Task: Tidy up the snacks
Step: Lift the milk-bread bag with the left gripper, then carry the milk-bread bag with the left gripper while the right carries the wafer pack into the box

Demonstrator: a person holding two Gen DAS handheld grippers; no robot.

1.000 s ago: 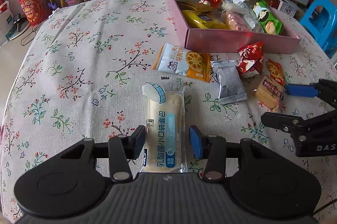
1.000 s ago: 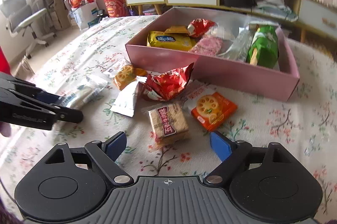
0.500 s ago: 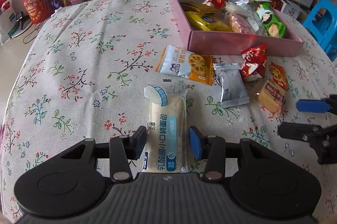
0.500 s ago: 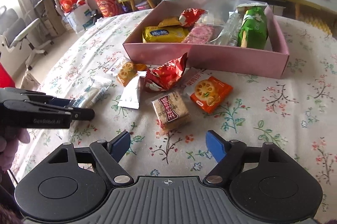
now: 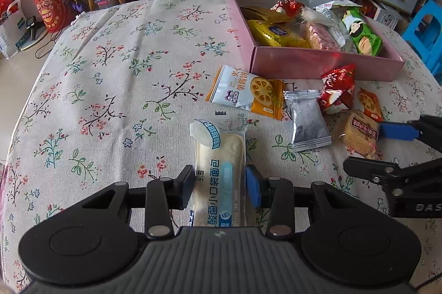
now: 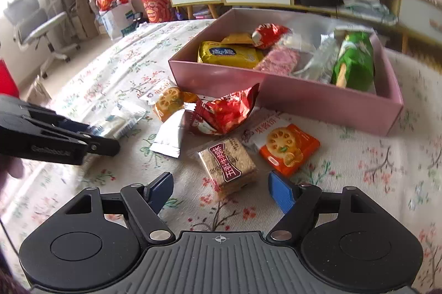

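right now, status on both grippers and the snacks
Left gripper closing on the bread pack. Right gripper open, closing around the cracker pack. Pink box clear ahead, loose snacks in front.

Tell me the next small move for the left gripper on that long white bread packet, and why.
Probably finish closing, then lift. The left gripper straddles the near end of the white bread packet, its jaws closing with the pads at the wrapper's edges. The packet lies flat on the tablecloth, outside the pink box where other snacks already sit.
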